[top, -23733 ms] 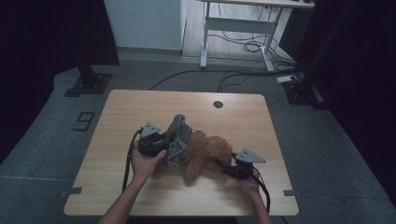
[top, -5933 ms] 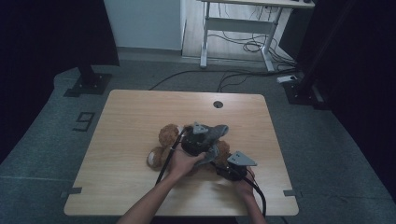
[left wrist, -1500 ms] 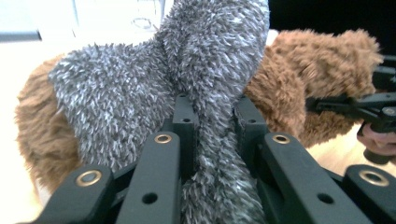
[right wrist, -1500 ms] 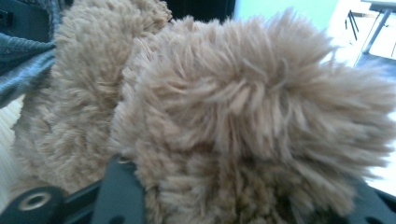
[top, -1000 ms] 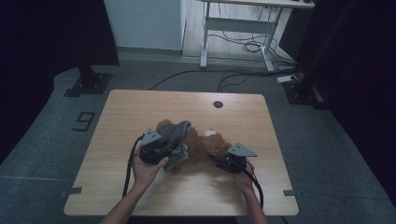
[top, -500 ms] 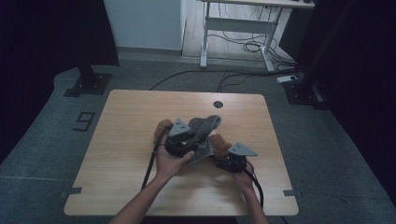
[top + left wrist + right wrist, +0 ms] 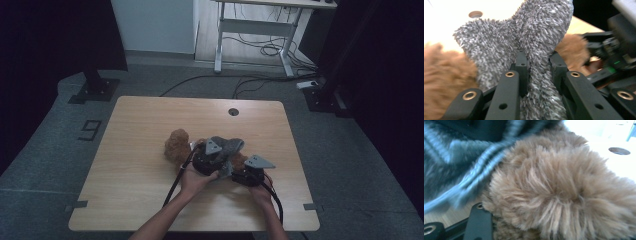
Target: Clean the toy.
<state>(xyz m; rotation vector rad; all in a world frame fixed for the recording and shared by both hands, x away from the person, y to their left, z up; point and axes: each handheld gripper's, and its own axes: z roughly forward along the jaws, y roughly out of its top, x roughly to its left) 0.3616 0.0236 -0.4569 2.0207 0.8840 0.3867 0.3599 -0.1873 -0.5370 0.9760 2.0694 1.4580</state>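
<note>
— Brown fur and grey fleece, that's what sits mid-table from above: a brown plush toy (image 7: 178,146) lies on the wooden table (image 7: 130,130), a grey fuzzy cloth (image 7: 227,146) draped over its right part.
— And the hands?
— The left gripper (image 7: 212,159) is at the cloth, the right gripper (image 7: 246,173) just beside it, low against the toy's right end. The two grippers nearly touch.
— What does the left gripper view give you?
— The grey fuzzy cloth (image 7: 534,50) runs straight down between the black jaws, which are clamped on a fold of it. Brown plush (image 7: 446,82) sits at the left, and the right gripper (image 7: 609,50) shows past the cloth, near the round hole (image 7: 475,14) in the tabletop.
— And the right gripper view?
— Up close, the plush toy (image 7: 564,195) bulges over the jaws. One black jaw shows at the lower left, hard against the fur; it looks like a grip on the toy. The grey cloth (image 7: 456,170) hangs blurred at the upper left.
</note>
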